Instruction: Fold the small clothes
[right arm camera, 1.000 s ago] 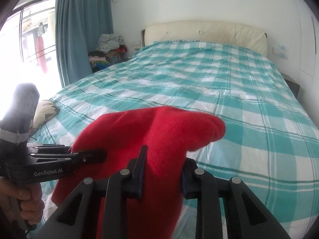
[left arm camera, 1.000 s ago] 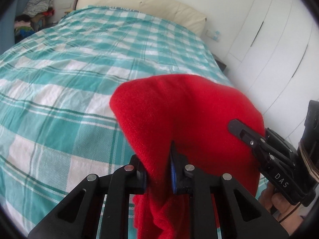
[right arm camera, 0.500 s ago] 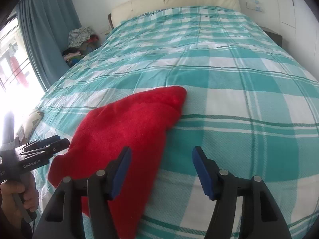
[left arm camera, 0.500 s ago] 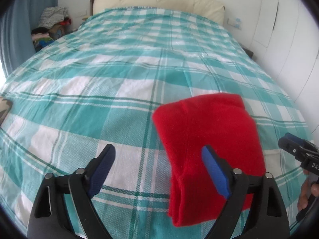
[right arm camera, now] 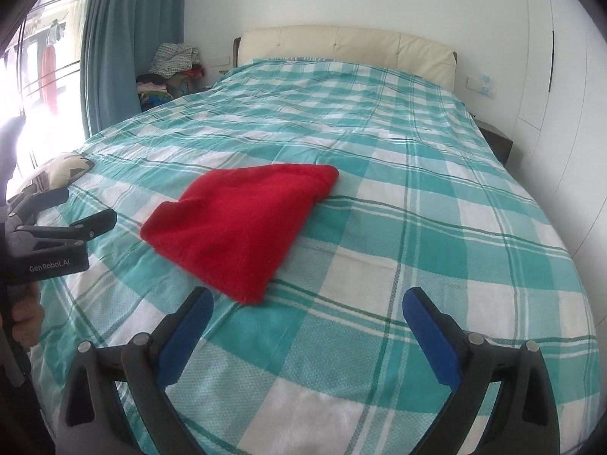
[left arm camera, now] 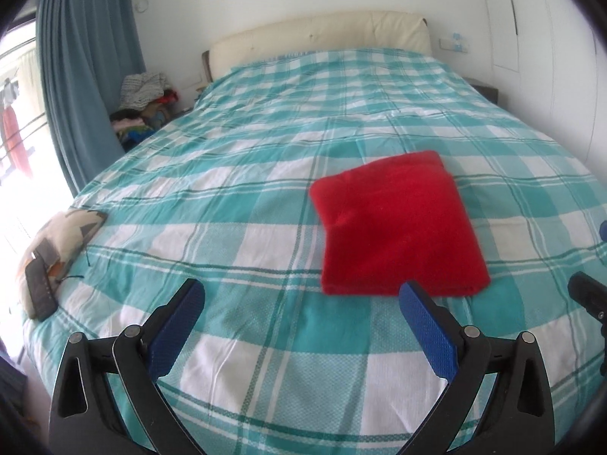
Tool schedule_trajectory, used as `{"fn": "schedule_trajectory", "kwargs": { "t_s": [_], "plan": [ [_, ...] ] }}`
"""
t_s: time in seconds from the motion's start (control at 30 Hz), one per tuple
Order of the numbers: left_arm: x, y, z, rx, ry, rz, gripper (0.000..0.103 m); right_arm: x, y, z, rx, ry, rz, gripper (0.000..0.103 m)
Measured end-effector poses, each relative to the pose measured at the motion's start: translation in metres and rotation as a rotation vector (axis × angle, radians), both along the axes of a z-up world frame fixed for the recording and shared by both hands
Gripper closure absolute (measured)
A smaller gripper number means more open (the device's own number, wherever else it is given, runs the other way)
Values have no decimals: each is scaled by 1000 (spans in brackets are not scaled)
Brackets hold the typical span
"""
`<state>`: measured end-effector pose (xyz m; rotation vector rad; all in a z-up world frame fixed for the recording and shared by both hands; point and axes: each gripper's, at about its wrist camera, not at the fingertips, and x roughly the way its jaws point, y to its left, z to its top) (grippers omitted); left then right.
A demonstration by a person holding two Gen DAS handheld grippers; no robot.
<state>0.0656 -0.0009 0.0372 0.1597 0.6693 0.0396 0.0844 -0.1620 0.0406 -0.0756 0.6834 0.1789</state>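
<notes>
A red fleece garment (left arm camera: 398,227) lies folded into a flat square on the teal checked bed cover (left arm camera: 227,227). It also shows in the right wrist view (right arm camera: 242,223). My left gripper (left arm camera: 303,311) is open and empty, held back above the bed's near edge with the garment just ahead of its right finger. My right gripper (right arm camera: 307,318) is open and empty, drawn back from the garment's near corner. The left gripper shows at the left of the right wrist view (right arm camera: 76,216), open. The right gripper's tip shows at the right edge of the left wrist view, cut off.
A small patterned cushion (left arm camera: 64,231) and a dark remote (left arm camera: 40,288) lie at the bed's left edge. A pile of clothes (left arm camera: 146,91) sits beside the blue curtain (left arm camera: 79,87). The cream headboard (left arm camera: 322,38) is at the far end; white wardrobe doors (right arm camera: 569,94) line the right.
Both grippers were shut on the red garment a second ago, holding it up. They opened, let it down onto the bed, and have pulled back toward the near edge.
</notes>
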Motion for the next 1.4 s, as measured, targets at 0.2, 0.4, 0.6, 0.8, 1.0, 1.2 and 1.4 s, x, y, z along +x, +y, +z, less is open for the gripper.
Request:
{"fn": "schedule_trajectory", "kwargs": {
  "t_s": [0.2,0.4,0.6,0.8,1.0,1.2,1.4],
  "plan": [
    [-9,-1,-7,-18,64,16,0,-12,11,-6,7,15,16,4],
    [-7,1,-13,24,81,37,0,-17,17,-10,2,7,9,4],
    [-8,3,-10,-28,79,-2,0,-18,22,-10,-7,2,10,4],
    [-9,0,-8,-73,79,-37,0,-17,22,-10,-3,6,13,4],
    [-11,2,-7,-103,71,-36,0,-17,24,-10,-10,3,13,4],
    [-13,2,-6,-117,61,-45,0,-16,22,-10,-8,1,8,4],
    [-12,2,-7,-108,61,-39,0,-17,22,-9,-8,-5,8,4]
  ]
}}
